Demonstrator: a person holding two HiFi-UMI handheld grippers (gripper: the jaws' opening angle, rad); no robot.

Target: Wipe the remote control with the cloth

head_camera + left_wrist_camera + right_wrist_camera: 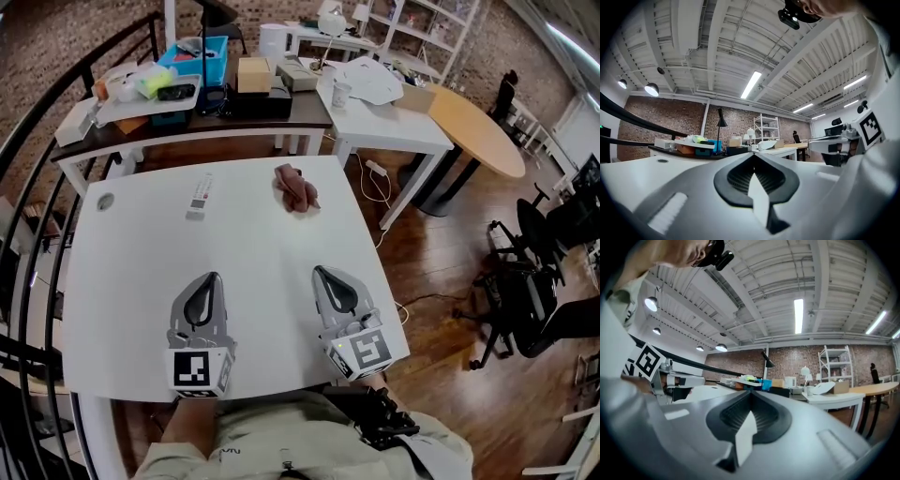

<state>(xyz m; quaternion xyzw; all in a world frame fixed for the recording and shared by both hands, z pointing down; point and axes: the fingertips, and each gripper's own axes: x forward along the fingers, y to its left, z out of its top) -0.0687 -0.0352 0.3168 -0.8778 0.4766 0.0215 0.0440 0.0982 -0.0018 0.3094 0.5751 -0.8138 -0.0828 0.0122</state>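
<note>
**Now: both tongs clenched and empty, remote control and cloth lying ahead**

Nearest the person, the left tongs (212, 277) and the right tongs (320, 270) are held side by side over the near part of the white table (122, 281), both pointed away from the person. Whether they rest on its surface cannot be told. In each gripper view the 2 jaws are seen pressed together, with nothing gripped between them.

Further out, the remote control (200, 196) is laid flat on the white table, ahead of the left tongs and well apart from them. The cloth (296, 187), reddish-brown and crumpled, is laid to the right of the remote control, near the far edge and ahead of the right tongs. The 2 things are kept apart, and neither is touched by either tongs.

Beyond, a darker table (187, 127) is crowded with boxes (253, 73) and a blue bin (208, 52), and a round wooden table (483, 136) is seen at the far right.
</note>
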